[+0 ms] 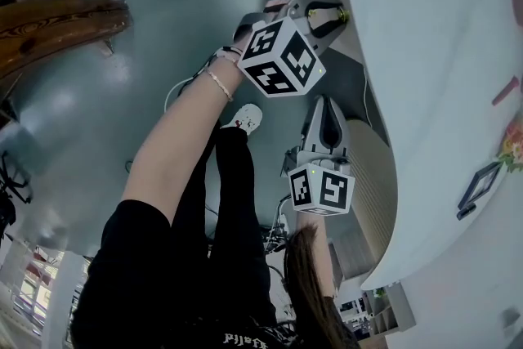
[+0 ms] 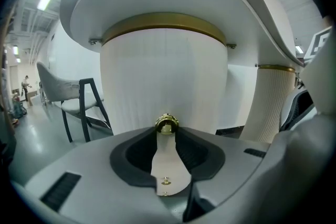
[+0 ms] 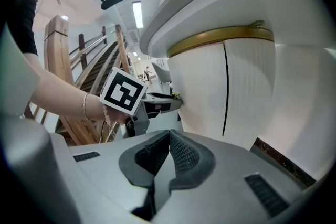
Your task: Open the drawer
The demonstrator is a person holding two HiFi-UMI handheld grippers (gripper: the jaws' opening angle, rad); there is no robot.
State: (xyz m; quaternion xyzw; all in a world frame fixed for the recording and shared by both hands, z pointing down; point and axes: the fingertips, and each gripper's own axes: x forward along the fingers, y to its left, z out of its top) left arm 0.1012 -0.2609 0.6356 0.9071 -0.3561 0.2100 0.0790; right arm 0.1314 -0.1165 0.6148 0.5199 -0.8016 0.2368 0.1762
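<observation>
1. Left gripper (image 1: 336, 13): held at the top of the head view, with its marker cube (image 1: 282, 57) toward the person. Its tips are against the curved white cabinet. In its own view the jaws are clamped on the brass knob (image 2: 166, 124), which sits right at the fingertips.
2. Right gripper (image 1: 327, 109): lower in the head view and close beside the cabinet, apart from the left gripper. Its jaws are together, the ribbed dark pads (image 3: 181, 152) meeting with nothing between them.
3. Drawer (image 2: 164, 81): a rounded, ribbed white front beneath a gold band (image 2: 164, 22), under the overhanging white table (image 1: 433, 53). The brass knob is low on its middle. A dark vertical seam (image 3: 226, 86) shows in the right gripper view. Whether the front stands out from the cabinet cannot be told.
4. Second ribbed column (image 2: 274, 105): to the right of the drawer, also topped with a gold band.
5. Person: left forearm with a thin bracelet (image 1: 218, 84), black clothing, and a white shoe (image 1: 248, 118) on the grey floor (image 1: 180, 4).
6. Surroundings: a chair (image 2: 79, 105) with dark legs to the left of the cabinet, and a wooden stair rail (image 1: 61, 19) at the upper left of the head view.
</observation>
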